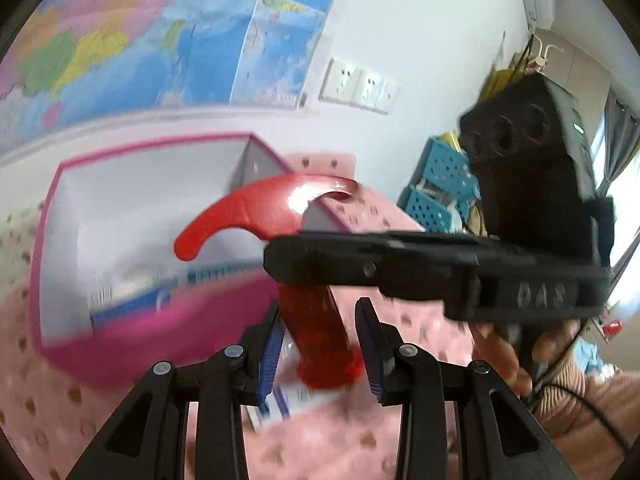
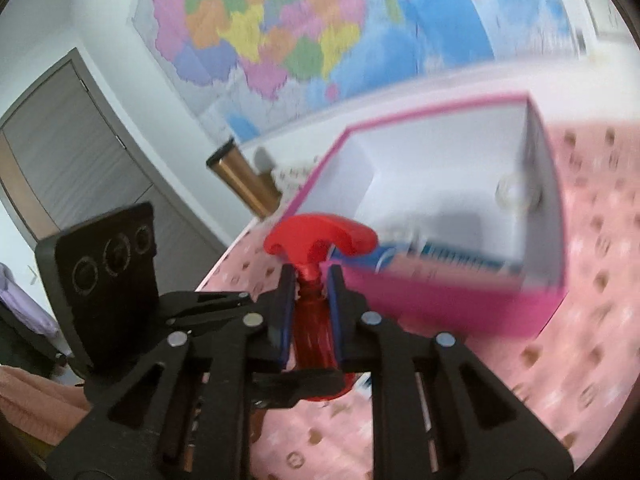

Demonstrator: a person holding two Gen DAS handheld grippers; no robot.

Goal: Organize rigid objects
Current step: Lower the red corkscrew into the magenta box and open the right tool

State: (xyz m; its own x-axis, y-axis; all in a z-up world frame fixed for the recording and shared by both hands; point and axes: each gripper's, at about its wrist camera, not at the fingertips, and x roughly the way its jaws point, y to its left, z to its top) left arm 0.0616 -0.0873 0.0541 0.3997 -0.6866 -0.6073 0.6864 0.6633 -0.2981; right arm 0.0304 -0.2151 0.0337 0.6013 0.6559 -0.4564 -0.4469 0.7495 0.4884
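Red-handled tool (image 2: 316,304) sits pinched by its neck in my right claw (image 2: 310,300), with my left claw (image 1: 318,340) spread loose around its grip, so I can carry it to the pink box (image 2: 460,304) just ahead.

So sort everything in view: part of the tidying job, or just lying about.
Job:
- red tool, clamped in the right gripper
- left gripper, pads apart around its handle
- pink box

Lying about:
- wall map
- gold cylinder
- blue baskets
- wall sockets
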